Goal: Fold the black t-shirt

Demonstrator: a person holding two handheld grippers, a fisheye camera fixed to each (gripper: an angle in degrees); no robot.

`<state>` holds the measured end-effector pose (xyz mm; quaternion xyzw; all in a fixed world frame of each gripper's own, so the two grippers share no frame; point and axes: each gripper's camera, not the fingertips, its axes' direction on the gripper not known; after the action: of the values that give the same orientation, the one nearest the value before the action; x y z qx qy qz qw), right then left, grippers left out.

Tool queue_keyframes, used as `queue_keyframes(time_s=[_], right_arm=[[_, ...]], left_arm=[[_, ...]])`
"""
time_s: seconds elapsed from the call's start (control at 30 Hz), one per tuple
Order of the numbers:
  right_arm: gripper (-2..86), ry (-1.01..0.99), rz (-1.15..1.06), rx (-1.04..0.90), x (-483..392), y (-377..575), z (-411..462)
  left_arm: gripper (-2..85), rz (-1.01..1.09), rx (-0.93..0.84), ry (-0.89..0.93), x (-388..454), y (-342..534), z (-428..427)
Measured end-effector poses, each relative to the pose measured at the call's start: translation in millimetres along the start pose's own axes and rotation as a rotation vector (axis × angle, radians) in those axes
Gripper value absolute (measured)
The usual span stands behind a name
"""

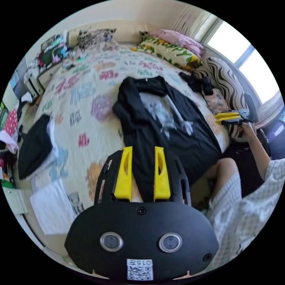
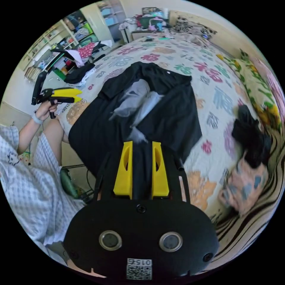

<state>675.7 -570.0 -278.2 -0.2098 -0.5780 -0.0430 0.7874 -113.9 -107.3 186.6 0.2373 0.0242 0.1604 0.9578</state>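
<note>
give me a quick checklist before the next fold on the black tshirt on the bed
1. Black printed t-shirt lying on the floral bedspread: ok.
2. Shirt flat: not ok, one side is bunched.
3. Left gripper open: ok.
4. Right gripper open: ok.
5. Either gripper holding cloth: cannot tell, jaws overlap black fabric.
6. Small dark clothes pile apart from the shirt: ok.
</note>
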Motion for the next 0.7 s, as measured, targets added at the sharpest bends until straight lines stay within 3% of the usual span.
queue_keyframes(time_s=[0.13, 0.2, 0.33, 0.53, 0.7], right_arm=[[12.4, -0.059, -0.038, -0.130, 2.0, -69.6, 50.9], [6.5, -0.026, -0.009, -0.210, 9.5, -84.2, 71.6], [0.4, -0.062, 0.026, -0.161, 34.6, -85.5, 38.2], [0.2, 0.072, 0.285, 0.020, 141.8, -70.0, -59.5], [1.0, 0.244, 0.478, 0.002, 217.8, -79.4, -77.9]], left_arm=[[9.3, 0.021, -0.106, -0.018, 4.8, -58.5, 88.1], [4.7, 0.008, -0.147, 0.028, -3.8, -63.3, 107.2], [-0.1, -0.029, -0.051, 0.125, -47.7, -62.9, 72.9], [-0.6, -0.144, 0.109, -0.127, -158.2, -84.2, 0.6], [0.0, -0.269, 0.074, -0.275, -239.4, -113.6, 28.7]])
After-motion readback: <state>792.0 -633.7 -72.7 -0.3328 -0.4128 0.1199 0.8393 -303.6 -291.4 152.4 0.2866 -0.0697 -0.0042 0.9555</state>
